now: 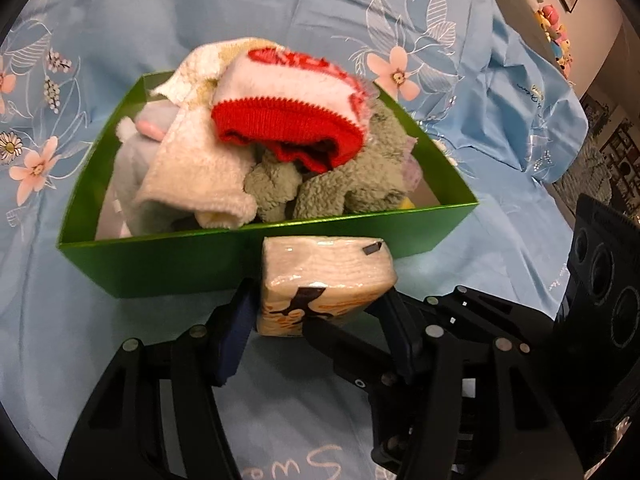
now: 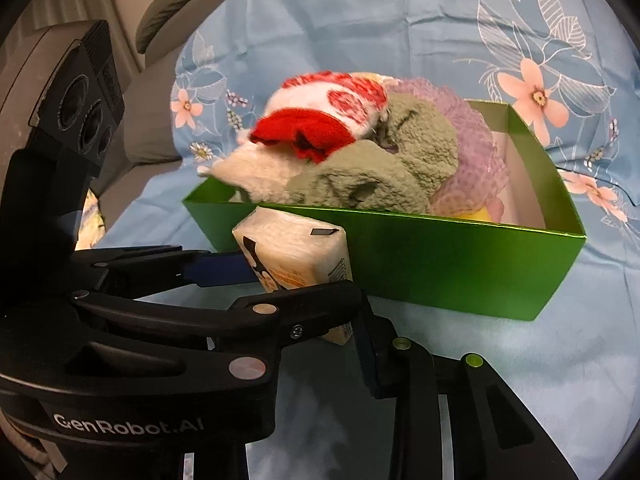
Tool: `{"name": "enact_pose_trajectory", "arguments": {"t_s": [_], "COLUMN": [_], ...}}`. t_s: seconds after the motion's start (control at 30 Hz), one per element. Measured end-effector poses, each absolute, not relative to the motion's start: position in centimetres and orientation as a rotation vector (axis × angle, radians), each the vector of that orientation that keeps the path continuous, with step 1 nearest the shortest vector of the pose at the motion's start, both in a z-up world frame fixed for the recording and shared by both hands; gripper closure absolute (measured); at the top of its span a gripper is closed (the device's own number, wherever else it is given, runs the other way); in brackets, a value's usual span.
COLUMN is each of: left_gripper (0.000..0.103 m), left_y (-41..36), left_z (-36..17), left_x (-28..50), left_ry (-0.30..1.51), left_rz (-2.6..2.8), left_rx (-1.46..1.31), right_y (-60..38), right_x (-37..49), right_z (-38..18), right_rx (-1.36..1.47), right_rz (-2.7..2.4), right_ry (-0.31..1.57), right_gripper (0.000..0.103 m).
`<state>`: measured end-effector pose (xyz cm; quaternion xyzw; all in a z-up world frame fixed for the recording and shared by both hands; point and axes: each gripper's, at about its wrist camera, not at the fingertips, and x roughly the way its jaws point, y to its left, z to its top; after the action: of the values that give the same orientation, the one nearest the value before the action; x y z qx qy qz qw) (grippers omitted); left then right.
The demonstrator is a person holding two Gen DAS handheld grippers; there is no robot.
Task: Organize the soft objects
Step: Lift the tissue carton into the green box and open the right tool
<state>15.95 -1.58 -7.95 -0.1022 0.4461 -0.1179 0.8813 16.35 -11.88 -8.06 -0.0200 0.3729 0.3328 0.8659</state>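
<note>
Both the left gripper (image 1: 320, 316) and right gripper (image 2: 304, 300) pinch the tissue pack (image 1: 326, 280) at lower centre; lift it level over the green box (image 1: 168, 264) rim.

— Where's the box (image 1: 192, 264)?
— On the bedsheet (image 1: 460, 184), with socks (image 1: 288, 120) and towels (image 1: 200, 176) piled in it, above its rim.
— And the tissue pack (image 1: 326, 276)?
— Just before the box's near wall, between the left gripper's (image 1: 316, 320) fingers; the right gripper (image 2: 316, 304) meets it there too.
</note>
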Motion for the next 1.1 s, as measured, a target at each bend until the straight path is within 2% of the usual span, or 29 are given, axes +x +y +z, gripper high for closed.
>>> {"name": "enact_pose_trajectory", "arguments": {"t_s": [0.57,1.1], "left_gripper": [0.045,0.043], "left_y": [-2.9,-2.7], "left_z": [-3.4,2.6], "left_x": [10.2,11.5], "left_ry": [0.829,0.747], "left_rz": [-0.25,-0.284], "left_rx": [-0.151,-0.172], "right_y": [-13.0,-13.3], "right_x": [10.0,11.9], "right_z": [-3.8,2.2], "right_rx": [-0.033,-0.056], "right_rz": [0.705,0.698], "right_ry": [0.676,0.553], "right_gripper": [0.069,0.07]}}
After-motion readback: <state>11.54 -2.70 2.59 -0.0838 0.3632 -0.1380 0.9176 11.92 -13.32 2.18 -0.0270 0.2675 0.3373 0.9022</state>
